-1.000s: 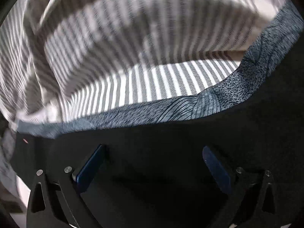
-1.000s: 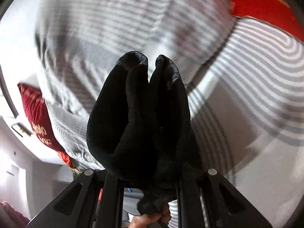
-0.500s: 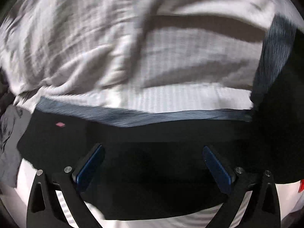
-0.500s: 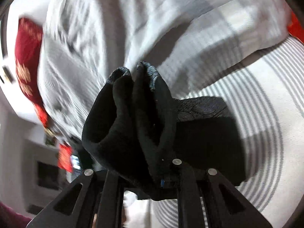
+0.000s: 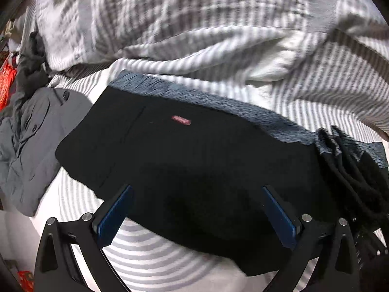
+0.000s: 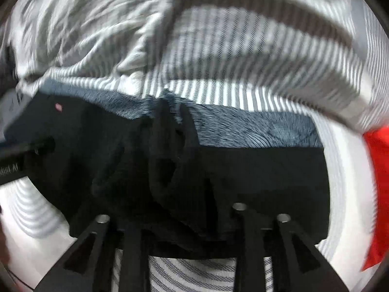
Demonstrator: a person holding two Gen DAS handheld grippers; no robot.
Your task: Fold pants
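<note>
Two grippers over a bed w/ striped grey-white sheet (image 5: pixel 155 262). Black pants (image 5: pixel 194 165) lie flat across the sheet, roughly horizontal in the left wrist view; patterned blue-grey band (image 5: pixel 218 102) runs along their far edge, small red label (image 5: pixel 181 120) on the black fabric just below it.

Left gripper (image 5: pixel 197 216): fingers spread wide, blue pads (image 5: pixel 114 216) showing on both, nothing between them. It hovers over the near edge of the pants; contact w/ fabric can't be judged.

Right gripper (image 6: pixel 180 221): fingers drawn close together, pinching a bunched fold of the pants (image 6: pixel 170 158) that rises from between them toward the band. In left wrist view the same bunch shows as a crumpled black ridge at the right end of the pants.

Rumpled striped duvet (image 5: pixel 194 24) piled beyond the pants, blurred. Grey buttoned garment (image 5: pixel 31 141) lies crumpled on the left, just beside the pants' left end. Red item (image 6: pixel 376 189) at the right edge of right wrist view, too blurred to ID.
</note>
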